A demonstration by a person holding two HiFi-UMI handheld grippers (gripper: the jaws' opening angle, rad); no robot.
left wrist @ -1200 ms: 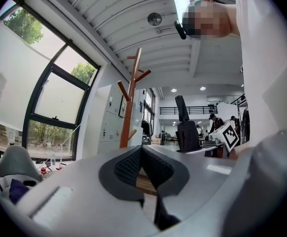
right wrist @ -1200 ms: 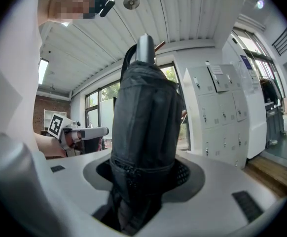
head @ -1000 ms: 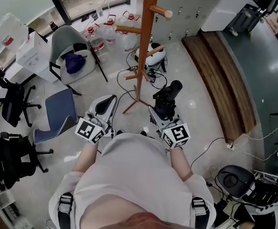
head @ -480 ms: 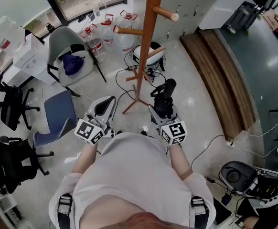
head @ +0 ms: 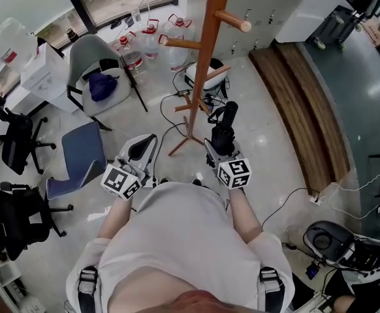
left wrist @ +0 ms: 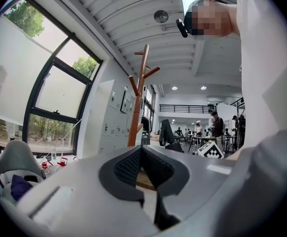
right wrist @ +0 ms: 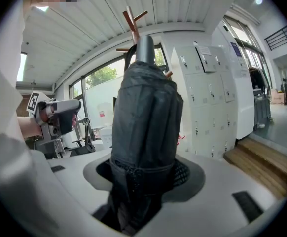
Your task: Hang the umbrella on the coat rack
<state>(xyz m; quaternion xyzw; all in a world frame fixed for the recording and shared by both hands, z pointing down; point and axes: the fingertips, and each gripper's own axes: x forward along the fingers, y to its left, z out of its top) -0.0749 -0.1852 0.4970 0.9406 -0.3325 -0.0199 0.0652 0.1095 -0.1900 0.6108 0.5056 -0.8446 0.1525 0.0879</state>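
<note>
The wooden coat rack point(head: 206, 51) stands on the floor ahead of me, with pegs sticking out at several heights. In the right gripper view its top point(right wrist: 132, 19) shows behind the umbrella, and in the left gripper view the coat rack point(left wrist: 138, 98) rises beyond the jaws. My right gripper point(head: 220, 150) is shut on the folded black umbrella point(head: 226, 121), which points toward the rack's pole. The jaws clamp the umbrella point(right wrist: 146, 112) near its lower end, right gripper point(right wrist: 143, 174) around it. My left gripper point(head: 145, 147) sits left of the rack's base, left gripper point(left wrist: 141, 152) shut and empty.
A grey chair point(head: 95, 70) and a blue seat point(head: 82, 152) stand to the left. Water jugs point(head: 151, 38) line the window. Cables point(head: 177, 103) and a white device point(head: 206, 77) lie by the rack's feet. A wooden bench point(head: 307, 109) runs along the right.
My right gripper has sunk with the umbrella and drawn slightly nearer the rack's pole. The left gripper has stayed about where it was.
</note>
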